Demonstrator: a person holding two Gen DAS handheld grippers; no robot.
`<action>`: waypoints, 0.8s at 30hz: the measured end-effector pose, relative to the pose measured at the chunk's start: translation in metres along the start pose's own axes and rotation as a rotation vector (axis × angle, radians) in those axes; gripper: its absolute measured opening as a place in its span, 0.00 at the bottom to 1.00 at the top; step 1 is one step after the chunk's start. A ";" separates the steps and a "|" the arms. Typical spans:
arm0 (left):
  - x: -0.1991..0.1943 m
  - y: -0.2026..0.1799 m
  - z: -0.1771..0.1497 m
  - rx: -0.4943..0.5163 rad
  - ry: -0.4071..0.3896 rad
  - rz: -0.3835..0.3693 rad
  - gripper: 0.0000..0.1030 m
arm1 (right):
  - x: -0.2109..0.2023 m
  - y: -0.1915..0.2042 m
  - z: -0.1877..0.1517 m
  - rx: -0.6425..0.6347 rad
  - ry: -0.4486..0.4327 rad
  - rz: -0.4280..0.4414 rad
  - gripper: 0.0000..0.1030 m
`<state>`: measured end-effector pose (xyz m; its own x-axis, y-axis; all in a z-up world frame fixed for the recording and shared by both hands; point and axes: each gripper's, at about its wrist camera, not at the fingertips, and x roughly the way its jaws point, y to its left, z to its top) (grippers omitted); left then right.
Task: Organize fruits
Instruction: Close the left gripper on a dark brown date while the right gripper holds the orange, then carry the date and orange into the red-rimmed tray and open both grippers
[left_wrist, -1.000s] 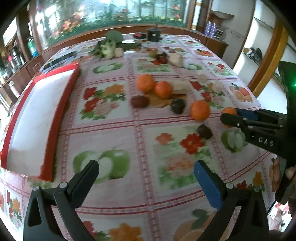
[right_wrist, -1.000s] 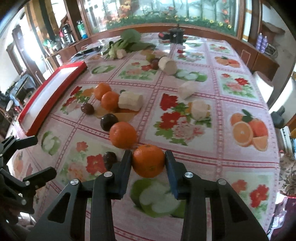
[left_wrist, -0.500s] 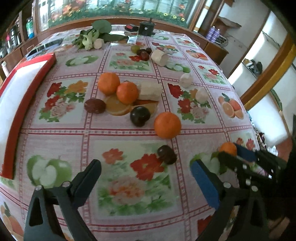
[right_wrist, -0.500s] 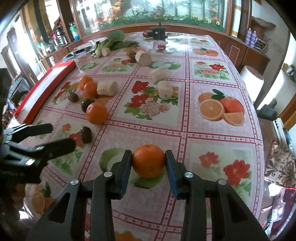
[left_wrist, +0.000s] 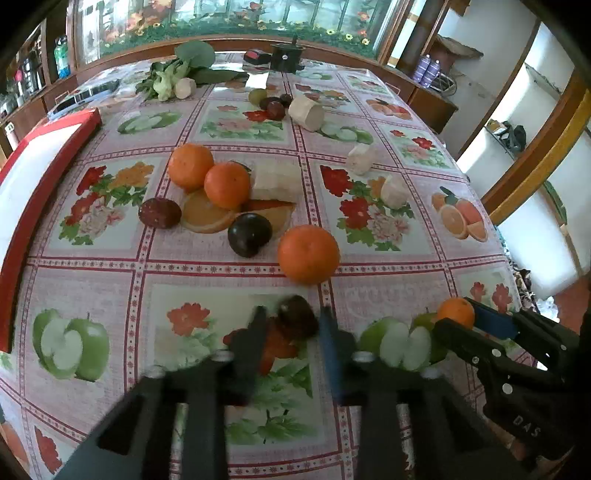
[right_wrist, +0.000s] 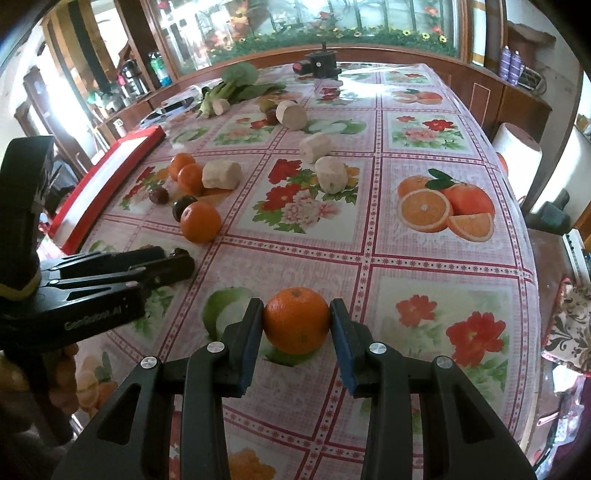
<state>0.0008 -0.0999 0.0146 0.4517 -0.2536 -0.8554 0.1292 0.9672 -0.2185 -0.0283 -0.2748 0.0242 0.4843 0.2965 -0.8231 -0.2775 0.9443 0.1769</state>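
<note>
My left tool (left_wrist: 291, 328) is motion-blurred, fingers astride a dark fruit (left_wrist: 297, 320); I can't tell whether it grips. My right tool (right_wrist: 295, 325) clenches an orange (right_wrist: 296, 320), stem dimple up, over the worktop (right_wrist: 424, 258). Only the right view shows the orange fully; the left view half hides it.

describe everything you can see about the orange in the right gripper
The orange is small, round and bright, with a dimpled peel and a dark stem dot on top. It looks whole and unpeeled. The right gripper has it clamped between its two blue-padded fingers, one on each side. It sits low over the floral tablecloth, above a printed green apple; whether it touches the cloth is unclear. The left wrist view shows it too.
</note>
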 end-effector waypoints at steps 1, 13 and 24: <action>-0.001 0.002 -0.001 -0.011 -0.002 -0.012 0.21 | 0.000 0.000 0.000 -0.001 -0.001 0.003 0.35; -0.012 0.005 -0.015 -0.027 0.000 -0.042 0.21 | -0.001 0.002 -0.001 -0.035 -0.017 0.017 0.35; -0.021 0.023 -0.020 -0.014 -0.003 -0.007 0.21 | 0.001 0.018 0.003 -0.037 -0.021 0.021 0.35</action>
<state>-0.0234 -0.0719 0.0183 0.4534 -0.2599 -0.8526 0.1202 0.9656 -0.2305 -0.0301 -0.2566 0.0282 0.4954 0.3197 -0.8077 -0.3185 0.9319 0.1735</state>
